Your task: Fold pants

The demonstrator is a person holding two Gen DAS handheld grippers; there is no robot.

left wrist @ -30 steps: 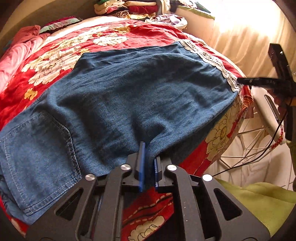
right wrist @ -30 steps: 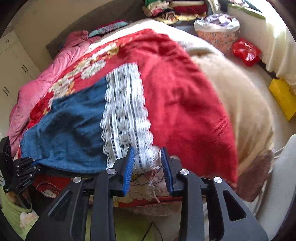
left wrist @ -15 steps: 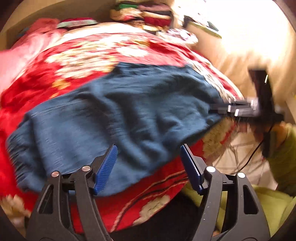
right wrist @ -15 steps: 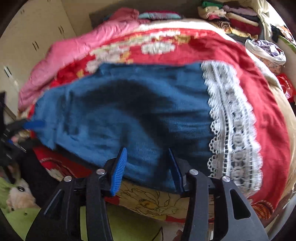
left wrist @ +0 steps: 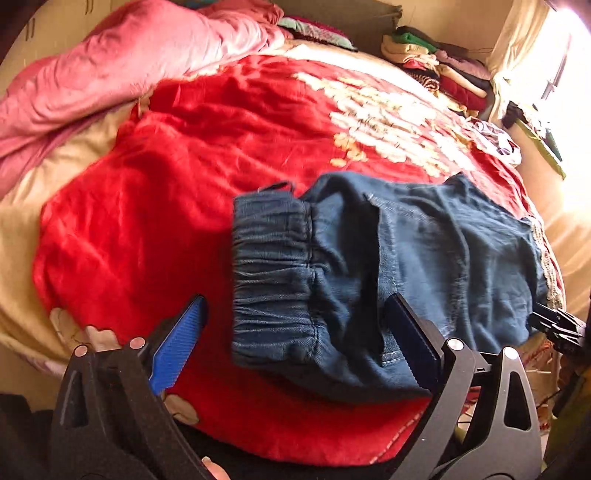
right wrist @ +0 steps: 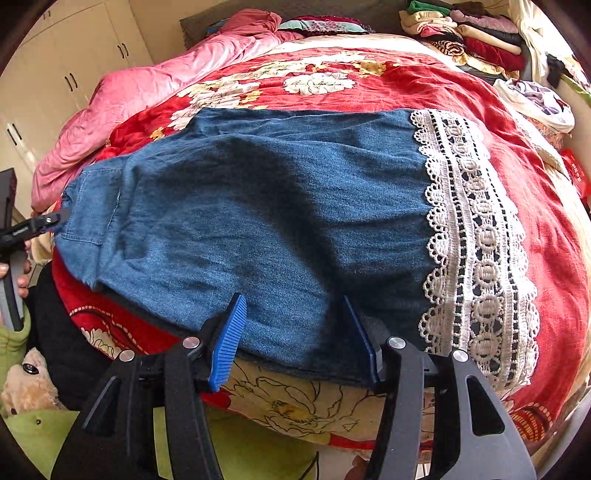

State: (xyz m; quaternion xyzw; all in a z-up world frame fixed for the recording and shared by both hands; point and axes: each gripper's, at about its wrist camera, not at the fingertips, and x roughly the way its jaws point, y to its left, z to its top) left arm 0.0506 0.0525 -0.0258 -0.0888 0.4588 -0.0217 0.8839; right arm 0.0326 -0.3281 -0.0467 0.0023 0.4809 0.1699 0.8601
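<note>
Blue denim pants (left wrist: 443, 258) lie folded on a red floral blanket (left wrist: 147, 221). Their gathered elastic waistband (left wrist: 273, 273) faces my left gripper (left wrist: 295, 343), whose jaws are opening wide; the waistband end lies between the fingers, untouched by the pads. In the right wrist view the pants (right wrist: 258, 206) end in a white lace hem (right wrist: 476, 240) on the right. My right gripper (right wrist: 293, 343) is at the near edge with its jaws opening, denim between them but not pinched. The left gripper (right wrist: 33, 225) shows at the pants' left end.
A pink quilt (left wrist: 110, 74) is bunched at the bed's far left. Stacks of folded clothes (right wrist: 472, 33) sit at the head of the bed. Cupboard doors (right wrist: 55, 74) stand on the left. Green cloth (right wrist: 258, 450) and a plush toy (right wrist: 26, 380) lie below the bed edge.
My left gripper let go of the pants' near edge, opened wide and swung left to the waistband. My right gripper shifted from the lace hem to the denim edge and spread its jaws.
</note>
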